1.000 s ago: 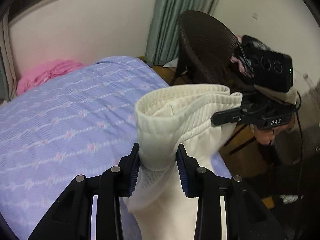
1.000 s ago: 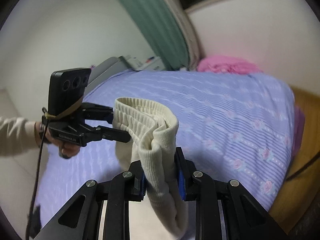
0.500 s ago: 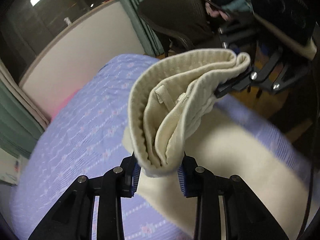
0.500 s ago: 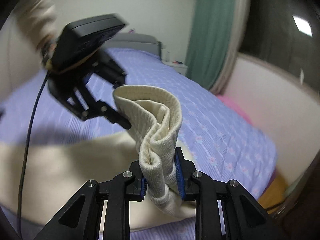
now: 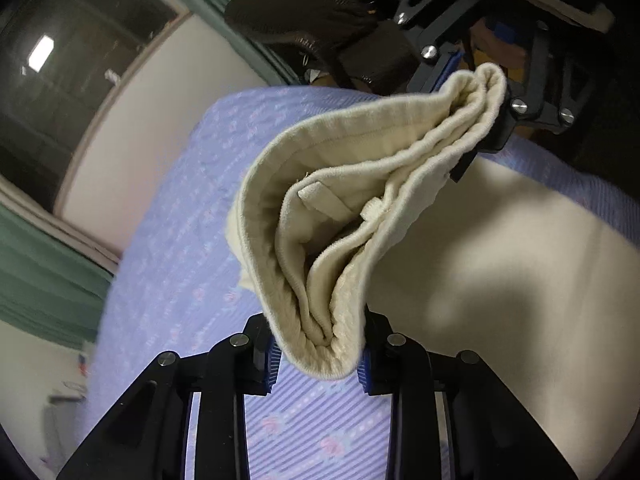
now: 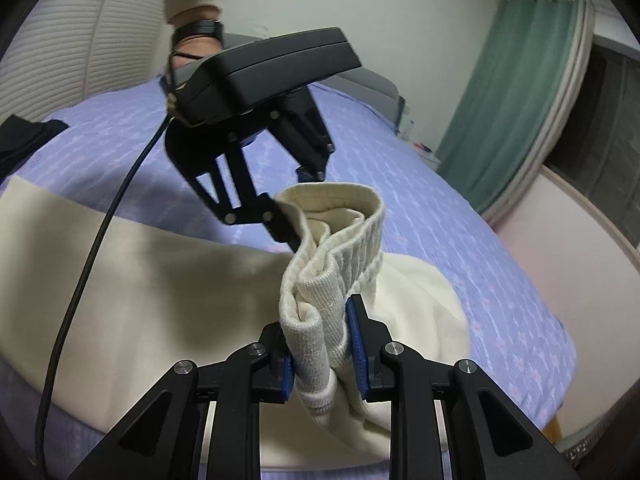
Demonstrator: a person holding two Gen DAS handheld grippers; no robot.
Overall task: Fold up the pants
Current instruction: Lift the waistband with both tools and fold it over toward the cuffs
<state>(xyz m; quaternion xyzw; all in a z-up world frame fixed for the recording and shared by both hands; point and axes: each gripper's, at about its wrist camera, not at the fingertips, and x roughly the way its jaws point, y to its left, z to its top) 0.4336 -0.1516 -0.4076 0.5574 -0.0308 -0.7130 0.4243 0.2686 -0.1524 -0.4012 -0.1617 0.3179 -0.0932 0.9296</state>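
Cream pants (image 5: pixel 500 260) lie with their legs spread flat on the bed. The ribbed waistband (image 5: pixel 344 200) is lifted above the bed and hangs slack between the two grippers. My left gripper (image 5: pixel 318 360) is shut on one end of the waistband. My right gripper (image 6: pixel 320 354) is shut on the other end (image 6: pixel 316 320). Each gripper shows in the other's view: the right gripper (image 5: pixel 484 120) at the upper right, the left gripper (image 6: pixel 288 228) above the cloth. The pant legs (image 6: pixel 140 276) stretch off to the left in the right wrist view.
The bed has a lilac patterned cover (image 5: pixel 192 248). A dark wicker chair (image 5: pixel 316 12) stands beyond its far corner. Green curtains (image 6: pixel 516 100) and a window are behind. A dark garment (image 6: pixel 24 140) lies at the bed's left. A cable (image 6: pixel 100 240) hangs from the left gripper.
Both grippers have swung down and tilted toward the bed, bringing the waistband lower. The pant legs now lie spread flat on the cover. Both stay shut on the waistband.
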